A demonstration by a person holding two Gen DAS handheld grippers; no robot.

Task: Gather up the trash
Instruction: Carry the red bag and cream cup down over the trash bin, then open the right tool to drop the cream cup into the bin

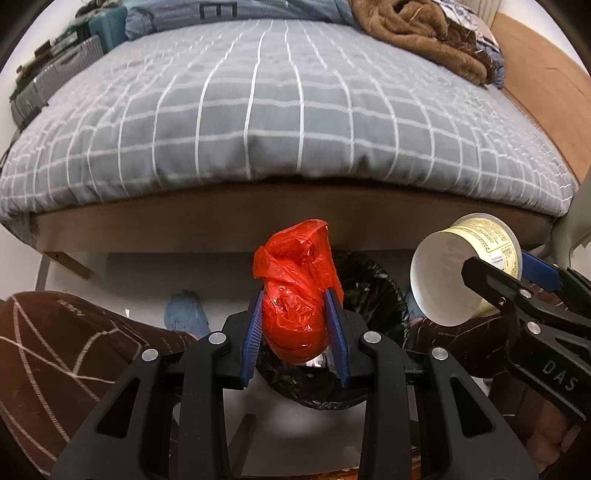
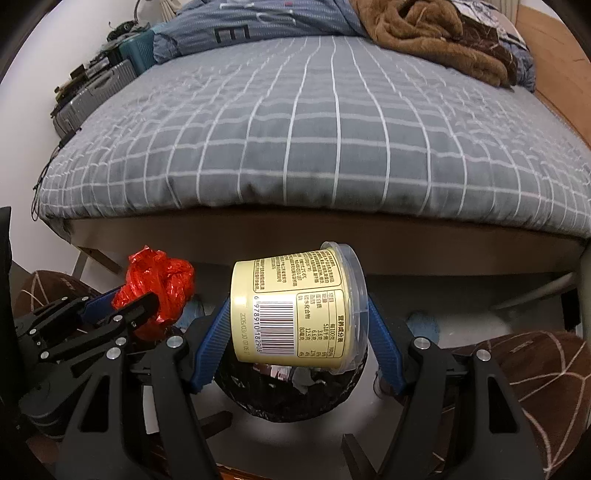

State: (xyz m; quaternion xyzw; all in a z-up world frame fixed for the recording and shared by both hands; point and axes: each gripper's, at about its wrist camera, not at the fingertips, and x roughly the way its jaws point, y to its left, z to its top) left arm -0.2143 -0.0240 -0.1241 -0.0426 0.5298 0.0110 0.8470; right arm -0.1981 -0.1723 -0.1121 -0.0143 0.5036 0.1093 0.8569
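My left gripper is shut on a crumpled red plastic bag, its blue pads pressing both sides. A pale yellow cup with a barcode label lies sideways in my right gripper, which is shut on it at base and rim. Both loads hang above a bin lined with a black bag, seen also as the black-lined bin behind the red bag. In the right wrist view the red bag and left gripper sit at the left. In the left wrist view the cup is at the right.
A bed with a grey checked cover fills the upper view, its wooden frame just beyond the bin. A brown blanket lies at the far right of the bed. A person's brown patterned trouser legs flank the bin. Suitcases stand far left.
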